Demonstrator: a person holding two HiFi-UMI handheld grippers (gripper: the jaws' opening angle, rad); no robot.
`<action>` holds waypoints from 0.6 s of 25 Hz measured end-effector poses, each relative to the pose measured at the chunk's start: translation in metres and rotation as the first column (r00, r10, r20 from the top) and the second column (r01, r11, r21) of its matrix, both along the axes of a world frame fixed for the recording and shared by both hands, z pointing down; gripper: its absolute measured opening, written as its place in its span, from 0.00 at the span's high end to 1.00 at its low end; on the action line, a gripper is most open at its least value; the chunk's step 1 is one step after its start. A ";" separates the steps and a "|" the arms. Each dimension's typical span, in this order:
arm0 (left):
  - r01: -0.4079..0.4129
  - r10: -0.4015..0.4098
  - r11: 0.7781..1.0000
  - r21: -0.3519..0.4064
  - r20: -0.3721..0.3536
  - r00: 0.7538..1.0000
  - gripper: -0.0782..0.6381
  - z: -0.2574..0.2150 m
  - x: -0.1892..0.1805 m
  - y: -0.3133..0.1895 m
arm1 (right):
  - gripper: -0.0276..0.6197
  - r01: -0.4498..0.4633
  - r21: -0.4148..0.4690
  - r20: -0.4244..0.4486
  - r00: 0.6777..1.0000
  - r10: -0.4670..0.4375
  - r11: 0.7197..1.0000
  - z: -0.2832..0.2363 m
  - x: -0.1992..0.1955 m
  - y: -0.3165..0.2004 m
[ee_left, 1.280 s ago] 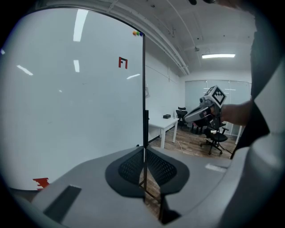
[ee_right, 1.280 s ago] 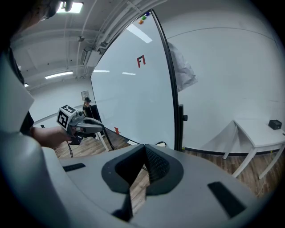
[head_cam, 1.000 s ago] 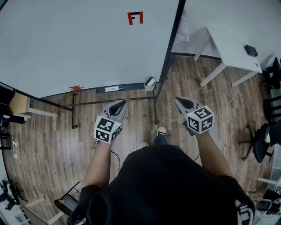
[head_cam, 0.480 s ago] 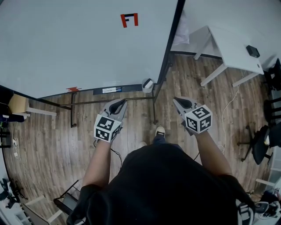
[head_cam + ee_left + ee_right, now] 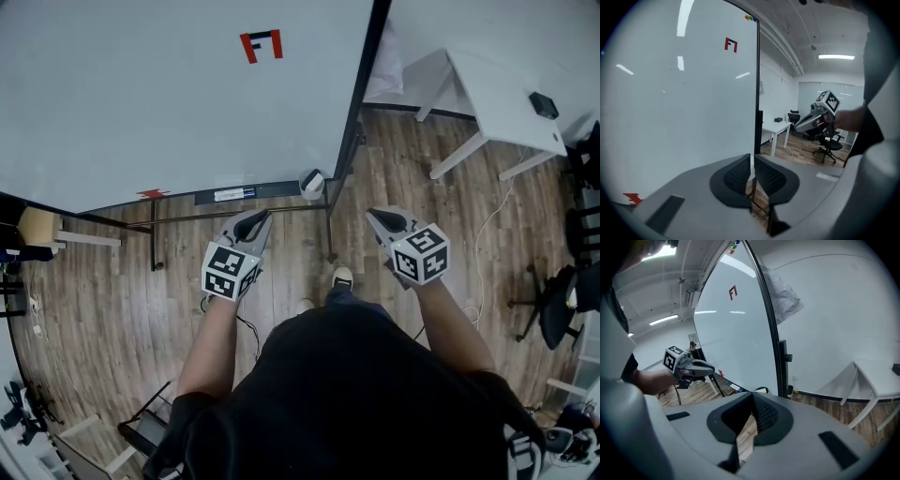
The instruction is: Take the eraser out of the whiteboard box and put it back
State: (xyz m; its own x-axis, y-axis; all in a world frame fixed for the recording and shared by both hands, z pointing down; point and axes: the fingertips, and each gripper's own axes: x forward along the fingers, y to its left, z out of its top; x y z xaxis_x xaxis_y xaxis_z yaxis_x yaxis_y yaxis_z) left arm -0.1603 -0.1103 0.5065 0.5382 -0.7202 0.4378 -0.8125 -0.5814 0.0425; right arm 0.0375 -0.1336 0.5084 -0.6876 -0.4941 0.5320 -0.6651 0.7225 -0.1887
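Observation:
The whiteboard [image 5: 141,103] stands ahead on its frame. A small white box [image 5: 312,182] with something dark inside hangs at the right end of its tray; it shows past my right jaws as the box [image 5: 761,390]. My left gripper [image 5: 255,219] is shut and empty, held in the air short of the tray and left of the box. My right gripper [image 5: 379,217] is also shut with nothing in it, to the right of the board's black post [image 5: 352,131]. Each gripper view shows its own tips meeting, the left gripper [image 5: 752,157] and the right gripper [image 5: 752,394].
A red mark [image 5: 262,45] sits high on the board. The stand's legs [image 5: 155,239] cross the wooden floor below the tray. A white table [image 5: 497,94] stands at the right, with office chairs [image 5: 562,300] further right. The person's shoes [image 5: 344,278] are under the grippers.
Both grippers have eased a little forward and down toward the board. The board and its box have slid slightly left in the head view. The jaws stay shut.

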 end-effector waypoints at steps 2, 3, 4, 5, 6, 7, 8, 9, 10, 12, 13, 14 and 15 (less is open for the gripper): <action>-0.002 0.002 1.000 -0.007 -0.001 1.000 0.87 0.003 0.003 -0.005 | 0.96 0.007 -0.008 -0.004 1.000 -0.007 1.000 0.005 0.001 -0.001; -0.003 0.003 1.000 -0.011 -0.001 1.000 0.87 0.005 0.005 -0.008 | 0.96 0.009 -0.012 -0.005 1.000 -0.009 1.000 0.007 0.001 -0.002; -0.005 0.005 1.000 -0.015 0.000 1.000 0.87 0.007 0.006 -0.010 | 0.96 0.011 -0.016 -0.005 1.000 -0.011 1.000 0.008 0.001 -0.003; -0.008 0.008 1.000 -0.018 0.000 1.000 0.87 0.009 0.008 -0.012 | 0.96 0.011 -0.019 -0.005 1.000 -0.011 1.000 0.010 0.001 -0.004; -0.011 0.011 1.000 -0.022 0.000 1.000 0.87 0.010 0.011 -0.014 | 0.96 0.011 -0.022 -0.005 1.000 -0.011 1.000 0.011 0.002 -0.006; -0.016 0.016 1.000 -0.025 0.000 1.000 0.87 0.012 0.013 -0.016 | 0.96 0.011 -0.025 -0.005 1.000 -0.011 1.000 0.012 0.003 -0.007; -0.020 0.020 0.999 -0.029 0.001 1.000 0.87 0.013 0.015 -0.018 | 0.96 0.011 -0.027 -0.005 1.000 -0.011 1.000 0.013 0.003 -0.008; -0.025 0.025 0.999 -0.031 0.002 1.000 0.87 0.014 0.017 -0.020 | 0.96 0.011 -0.029 -0.005 1.000 -0.011 1.000 0.014 0.004 -0.009; -0.029 0.029 0.999 -0.034 0.002 1.000 0.86 0.015 0.019 -0.022 | 0.96 0.010 -0.031 -0.006 1.000 -0.011 0.999 0.015 0.004 -0.010; -0.037 0.037 0.999 -0.038 0.002 0.999 0.86 0.017 0.024 -0.027 | 0.96 0.008 -0.035 -0.007 1.000 -0.009 0.999 0.017 0.007 -0.014; -0.041 0.041 0.998 -0.040 0.001 0.999 0.85 0.018 0.026 -0.030 | 0.96 0.007 -0.038 -0.007 1.000 -0.008 0.999 0.018 0.008 -0.015; -0.045 0.045 0.998 -0.042 0.001 0.999 0.85 0.020 0.029 -0.033 | 0.96 0.006 -0.040 -0.007 1.000 -0.007 0.999 0.019 0.009 -0.017; -0.049 0.050 0.998 -0.044 0.001 0.999 0.84 0.021 0.031 -0.036 | 0.96 0.006 -0.043 -0.006 1.000 -0.006 0.999 0.020 0.010 -0.018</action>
